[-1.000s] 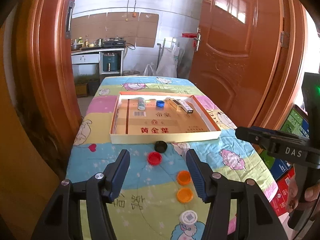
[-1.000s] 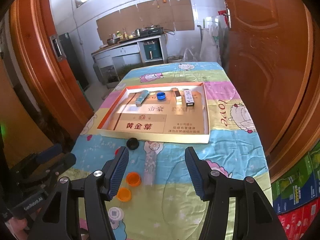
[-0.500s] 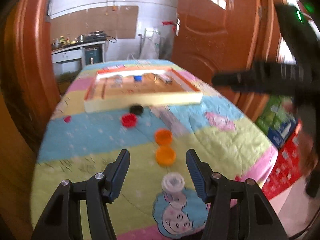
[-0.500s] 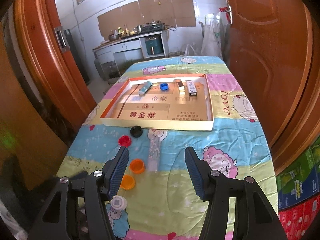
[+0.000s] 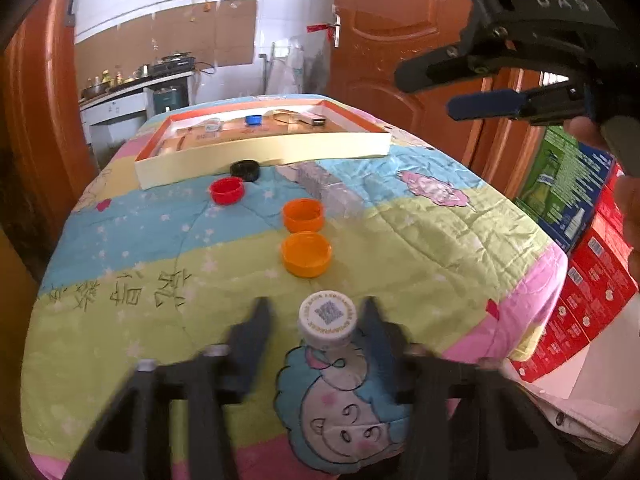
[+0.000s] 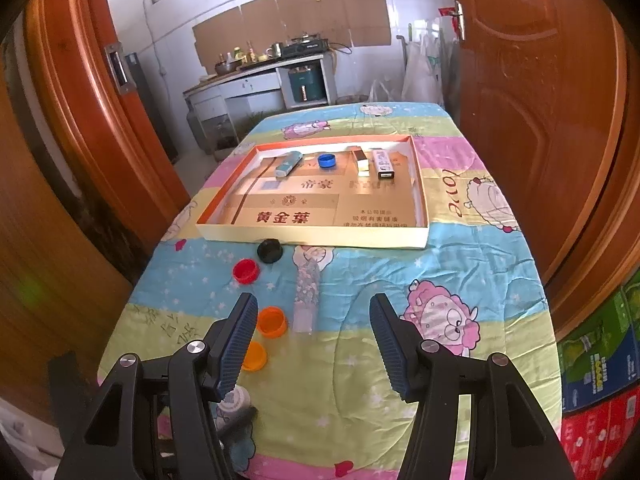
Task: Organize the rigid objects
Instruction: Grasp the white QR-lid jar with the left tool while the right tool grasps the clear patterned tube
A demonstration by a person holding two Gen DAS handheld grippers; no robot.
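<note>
A round white cap (image 5: 328, 321) with a printed code on its flat top stood on the quilted cartoon-print cloth (image 5: 420, 248) near the table's front edge. The left gripper (image 5: 316, 312) was down around it, its dark fingers blurred on either side; its jaws had just been closing, with the cap between them and a narrow gap visible on both sides, so no pad was seen pressing it.

Beyond the cap lay two smooth orange lids (image 5: 306, 253), open side up, then a red lid (image 5: 227, 191) and a black lid (image 5: 245, 170) just in front of the shallow cardboard tray (image 5: 264, 156). The tray had cream walls and an orange inner rim. Inside, along its far side, lay a small tube (image 6: 289, 162), a blue lid (image 6: 327, 160) and two small oblong boxes (image 6: 383, 164).

The right gripper (image 6: 314, 344) hung above the cloth with its ribbed blue pads (image 6: 236, 344) well apart and nothing between them.
</note>
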